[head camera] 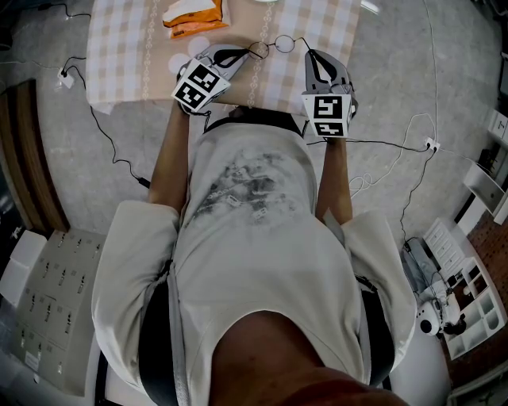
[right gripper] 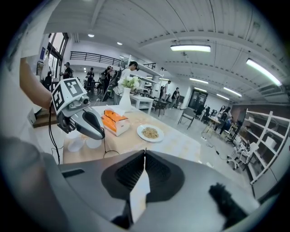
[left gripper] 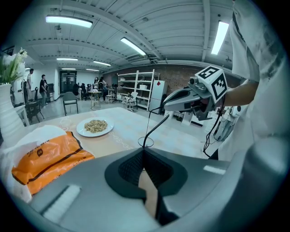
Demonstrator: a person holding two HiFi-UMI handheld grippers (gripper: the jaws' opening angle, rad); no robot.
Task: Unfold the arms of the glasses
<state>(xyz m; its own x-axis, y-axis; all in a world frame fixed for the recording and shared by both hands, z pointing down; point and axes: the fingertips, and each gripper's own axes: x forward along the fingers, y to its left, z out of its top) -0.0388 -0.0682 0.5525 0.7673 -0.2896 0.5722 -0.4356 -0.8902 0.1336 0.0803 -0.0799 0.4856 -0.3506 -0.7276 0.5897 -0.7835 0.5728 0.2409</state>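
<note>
Checked cloth covers the table (head camera: 119, 47), and over its near edge the glasses (head camera: 282, 44) are held between the two tools, apart from the orange packet (head camera: 190, 20). Both pairs of jaws are pressed together: the left gripper (head camera: 252, 52) pinches the frame by a lens, and the right gripper (head camera: 308, 54) seemingly grips the thin dark arm (left gripper: 156, 129). I judge the left should anchor the frame while the right swings the arm gently about its hinge, never tugging along it, lest the wire bend or slip.
</note>
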